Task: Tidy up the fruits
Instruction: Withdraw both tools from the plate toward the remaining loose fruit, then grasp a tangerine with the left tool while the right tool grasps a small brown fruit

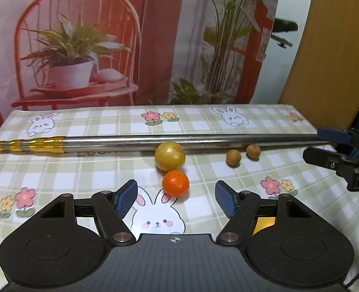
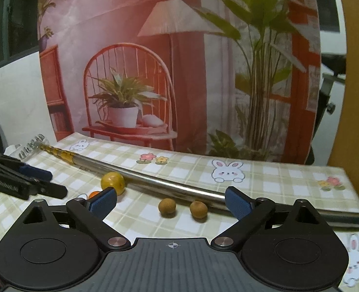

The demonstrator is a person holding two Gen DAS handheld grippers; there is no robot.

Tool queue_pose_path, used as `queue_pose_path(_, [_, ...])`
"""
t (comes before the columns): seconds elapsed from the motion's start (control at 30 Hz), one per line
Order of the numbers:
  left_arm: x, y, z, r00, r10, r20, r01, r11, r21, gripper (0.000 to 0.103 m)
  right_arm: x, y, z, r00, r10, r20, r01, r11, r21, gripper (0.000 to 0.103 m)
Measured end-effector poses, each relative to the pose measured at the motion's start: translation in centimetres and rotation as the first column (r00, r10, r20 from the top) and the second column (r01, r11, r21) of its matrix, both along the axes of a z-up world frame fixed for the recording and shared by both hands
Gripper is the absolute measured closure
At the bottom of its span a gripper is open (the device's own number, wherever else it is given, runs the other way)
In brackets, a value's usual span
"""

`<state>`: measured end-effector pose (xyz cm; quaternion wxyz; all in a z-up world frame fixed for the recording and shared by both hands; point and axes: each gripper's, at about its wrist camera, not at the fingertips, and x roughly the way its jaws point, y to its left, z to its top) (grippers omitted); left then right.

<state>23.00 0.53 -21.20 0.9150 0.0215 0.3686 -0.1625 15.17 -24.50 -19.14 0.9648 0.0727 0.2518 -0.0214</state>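
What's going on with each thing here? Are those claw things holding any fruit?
Left gripper: open, empty, facing the orange.
Right gripper: open, empty, facing the brown fruits.
Orange: on the cloth, touching the yellow fruit.
Yellow fruit: against the pole.
Two brown fruits: apart, loose.
Pole: lying flat.

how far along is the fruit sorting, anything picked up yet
Nothing looks done yet. The orange, the yellow fruit and the two small brown fruits all lie loose on the tablecloth near the metal pole. Both the left gripper and the right gripper are open and empty. All the sorting is left.
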Motion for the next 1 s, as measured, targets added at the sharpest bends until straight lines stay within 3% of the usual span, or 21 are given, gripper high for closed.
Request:
queue_pose_path(0.43, [5.4,-1.5,-4.8,0.996,-0.009,-0.089,0.010,1.000,0.011,0.038,5.1,-3.8,-5.6,0.994,-0.073,-0.082,0.085,0.985,0.147,0.029])
queue_pose_path(0.57, [6.3,-1.4,-5.8,0.994,0.004,-0.113,-0.003,1.000,0.006,0.046,5.7,-4.1,-6.6,0.992,-0.083,-0.092,0.096,0.983,0.155,0.035])
queue_pose_path(0.77, [6.6,-1.0,-6.2,0.993,-0.002,-0.115,-0.001,1.000,-0.027,0.063,6.4,-4.3,-7.7,0.991,-0.075,-0.114,0.095,0.979,0.181,0.047])
queue_pose_path(1.0, [5.7,-1.0,-6.1,0.995,-0.012,-0.098,0.010,1.000,-0.013,0.064,6.9,-4.2,-8.0,0.989,-0.087,-0.121,0.109,0.976,0.186,0.059])
